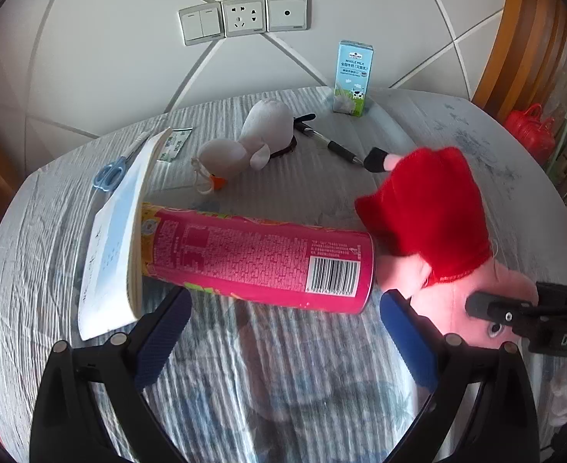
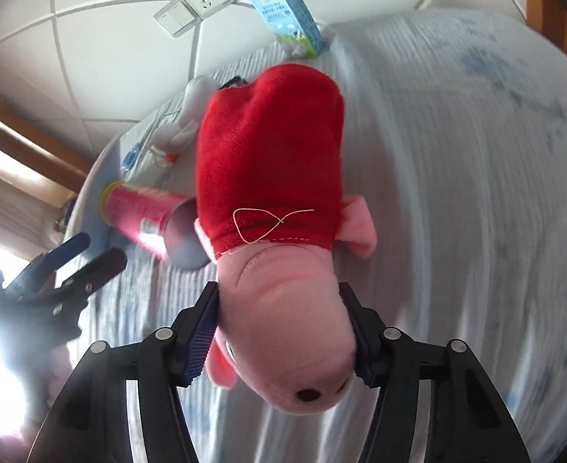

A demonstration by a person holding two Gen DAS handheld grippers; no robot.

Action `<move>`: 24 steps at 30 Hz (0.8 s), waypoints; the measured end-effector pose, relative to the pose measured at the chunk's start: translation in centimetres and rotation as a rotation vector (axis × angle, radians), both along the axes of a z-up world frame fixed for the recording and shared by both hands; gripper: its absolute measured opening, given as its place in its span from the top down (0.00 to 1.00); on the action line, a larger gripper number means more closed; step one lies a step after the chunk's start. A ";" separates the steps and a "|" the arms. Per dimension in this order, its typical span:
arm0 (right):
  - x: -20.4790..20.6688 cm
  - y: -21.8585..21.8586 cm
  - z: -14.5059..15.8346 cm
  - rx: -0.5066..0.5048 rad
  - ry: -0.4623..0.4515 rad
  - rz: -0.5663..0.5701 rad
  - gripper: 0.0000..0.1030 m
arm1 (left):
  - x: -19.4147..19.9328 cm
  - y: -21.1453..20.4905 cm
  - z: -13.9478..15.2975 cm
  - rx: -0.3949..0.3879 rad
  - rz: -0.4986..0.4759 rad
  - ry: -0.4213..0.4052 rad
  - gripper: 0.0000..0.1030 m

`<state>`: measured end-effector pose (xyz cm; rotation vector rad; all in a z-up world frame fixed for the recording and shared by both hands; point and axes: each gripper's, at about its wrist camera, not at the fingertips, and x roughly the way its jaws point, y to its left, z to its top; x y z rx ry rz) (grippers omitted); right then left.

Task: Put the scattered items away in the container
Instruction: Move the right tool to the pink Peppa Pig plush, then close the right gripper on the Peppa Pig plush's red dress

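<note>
My right gripper is shut on the head of a pink pig plush in a red dress, held upside down; the plush also shows in the left wrist view. My left gripper is open and empty, just in front of a pink chip can lying on its side on the table. A white notebook leans against the can's left end. A grey plush, blue scissors, a black pen and a milk carton lie farther back.
The round table has a striped grey cloth. A small packet lies near the scissors. A wall with sockets stands behind. A red bag sits past the table's right edge. No container shows in either view.
</note>
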<state>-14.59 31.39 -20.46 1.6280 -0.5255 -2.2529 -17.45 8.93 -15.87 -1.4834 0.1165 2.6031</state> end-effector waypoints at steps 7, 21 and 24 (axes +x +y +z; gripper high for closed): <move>9.1 -1.2 0.7 -0.129 -0.122 -0.031 0.40 | 5.3 -0.7 1.9 -0.006 0.005 -0.008 0.03; 10.9 3.4 8.0 0.159 0.172 0.101 0.20 | 14.6 3.2 -0.7 0.095 0.136 -0.138 0.03; 9.8 4.6 8.3 0.177 0.210 0.183 0.14 | 15.8 4.7 -0.9 0.065 0.240 -0.127 0.03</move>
